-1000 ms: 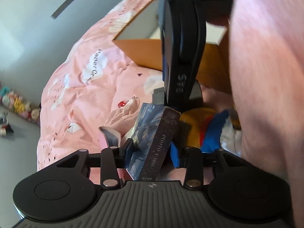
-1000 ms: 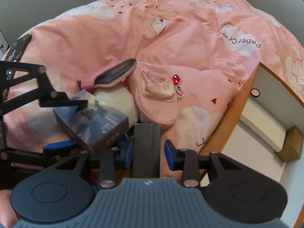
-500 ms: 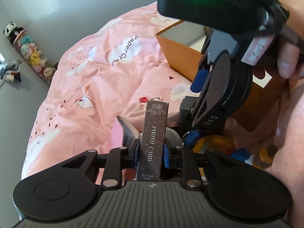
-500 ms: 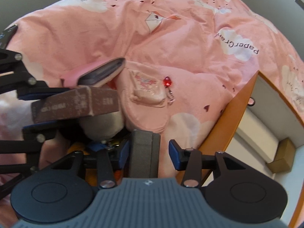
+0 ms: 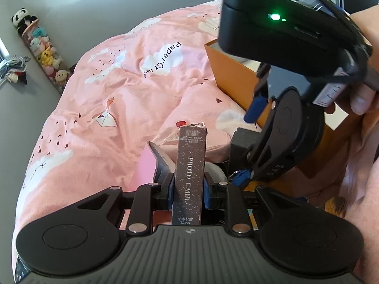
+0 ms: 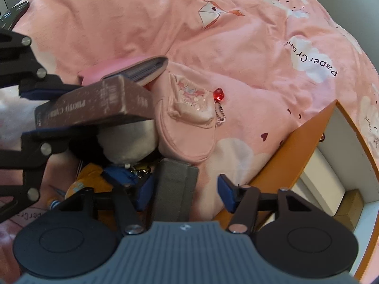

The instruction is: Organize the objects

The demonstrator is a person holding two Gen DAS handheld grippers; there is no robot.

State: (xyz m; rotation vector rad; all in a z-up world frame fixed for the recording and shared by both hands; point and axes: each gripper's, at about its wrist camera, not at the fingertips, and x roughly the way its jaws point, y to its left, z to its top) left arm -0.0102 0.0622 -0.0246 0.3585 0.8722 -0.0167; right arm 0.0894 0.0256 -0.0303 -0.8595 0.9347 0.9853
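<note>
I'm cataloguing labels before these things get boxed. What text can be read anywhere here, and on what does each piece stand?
"PHOTO CARD": on the narrow side of the dark card box clamped in the left gripper.
"55PCS": at that box's near end; the characters beside it are too small to read.
"PaperCrane": on a white cloud of the pink duvet.
"DAS": on the right gripper, seen from the left wrist.
Fine print at the box's far end: unreadable.

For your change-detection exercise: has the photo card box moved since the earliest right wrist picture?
Yes. The photo card box has risen off the pile, now overlapping the pink-covered notebook it earlier lay below, clamped in the left gripper.
</note>
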